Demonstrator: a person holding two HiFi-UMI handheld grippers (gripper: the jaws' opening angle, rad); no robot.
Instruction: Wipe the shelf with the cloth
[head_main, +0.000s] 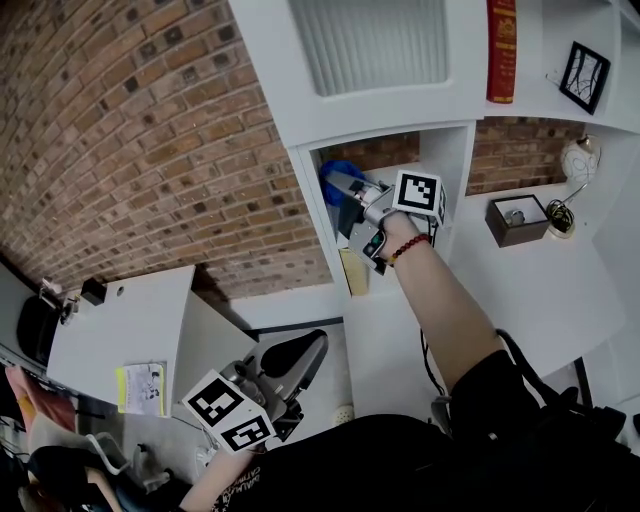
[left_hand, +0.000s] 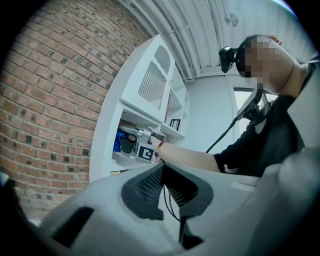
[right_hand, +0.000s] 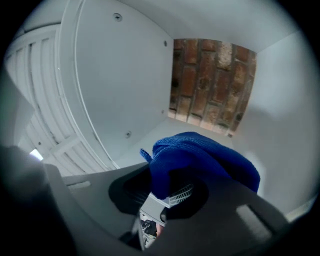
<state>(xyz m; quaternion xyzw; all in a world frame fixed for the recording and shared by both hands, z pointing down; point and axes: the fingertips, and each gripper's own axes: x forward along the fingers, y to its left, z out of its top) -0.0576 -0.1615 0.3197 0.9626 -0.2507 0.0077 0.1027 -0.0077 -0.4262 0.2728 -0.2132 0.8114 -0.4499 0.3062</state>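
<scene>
Right gripper (right_hand: 167, 192) was clamped on blue cloth (right_hand: 200, 157), inside shelf (right_hand: 115, 90) cubby with brick back, cloth bunched near cubby's left wall. Left gripper (left_hand: 161, 175) jaws were together, empty, outside shelf.

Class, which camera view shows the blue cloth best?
The right gripper view: the blue cloth fills its centre, clamped in the right hand-held gripper. The head view shows only a small blue patch inside the shelf; the left gripper view, a distant speck.
</scene>
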